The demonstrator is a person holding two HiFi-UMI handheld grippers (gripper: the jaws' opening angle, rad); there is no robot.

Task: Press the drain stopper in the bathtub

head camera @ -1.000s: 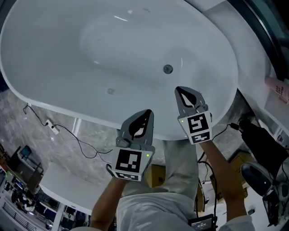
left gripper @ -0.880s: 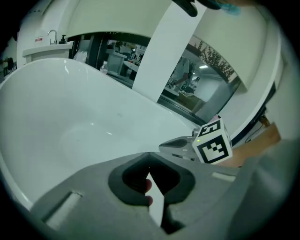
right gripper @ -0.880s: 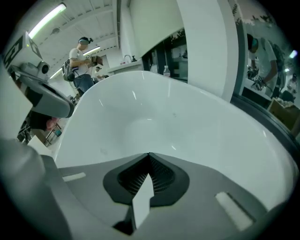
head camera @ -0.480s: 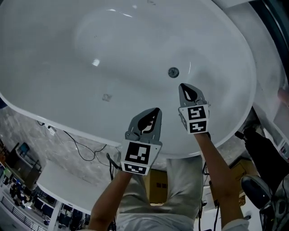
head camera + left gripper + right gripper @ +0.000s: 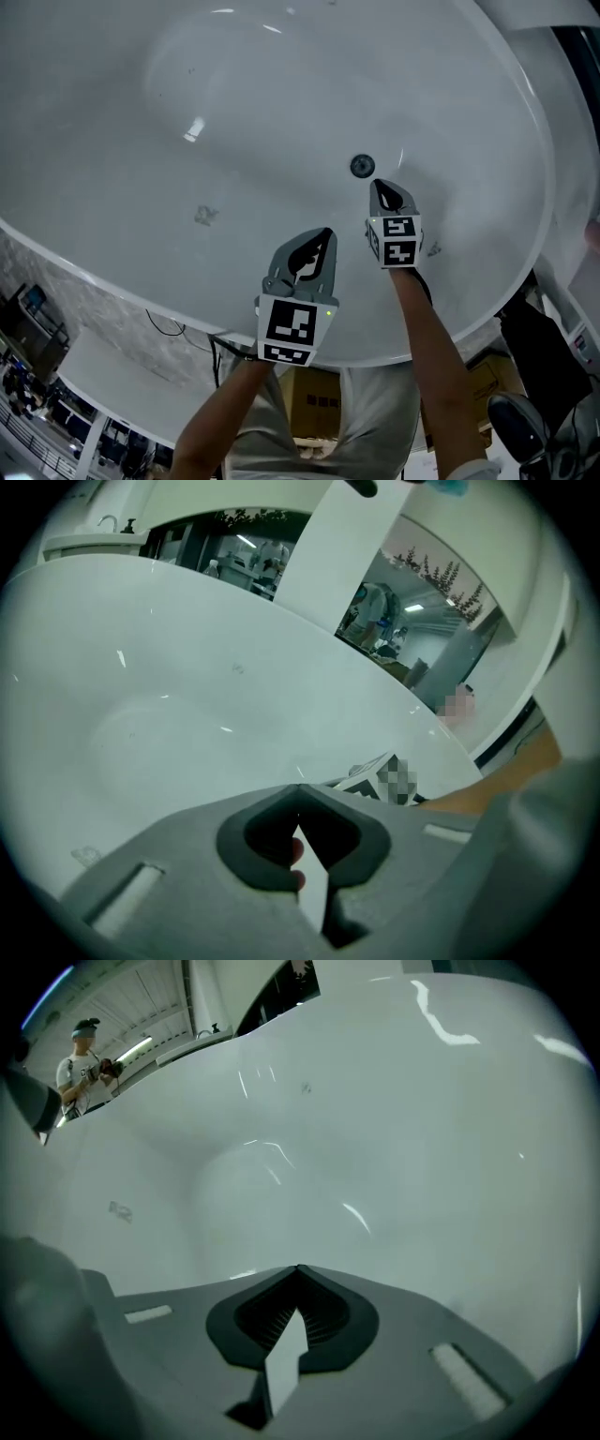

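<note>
The drain stopper (image 5: 362,166) lies on the bathtub (image 5: 281,94) floor, right of centre in the head view, just above-left of the right gripper (image 5: 379,186) tips (whether they touch is unclear). Its jaws are pressed together, empty. The left gripper (image 5: 323,234), lower centre and well short of the stopper, is likewise closed on nothing.

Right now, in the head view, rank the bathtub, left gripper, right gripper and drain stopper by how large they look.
1. bathtub
2. left gripper
3. right gripper: looks smaller than the left one, but it is farther from the camera, so their true order is unsure
4. drain stopper
</note>
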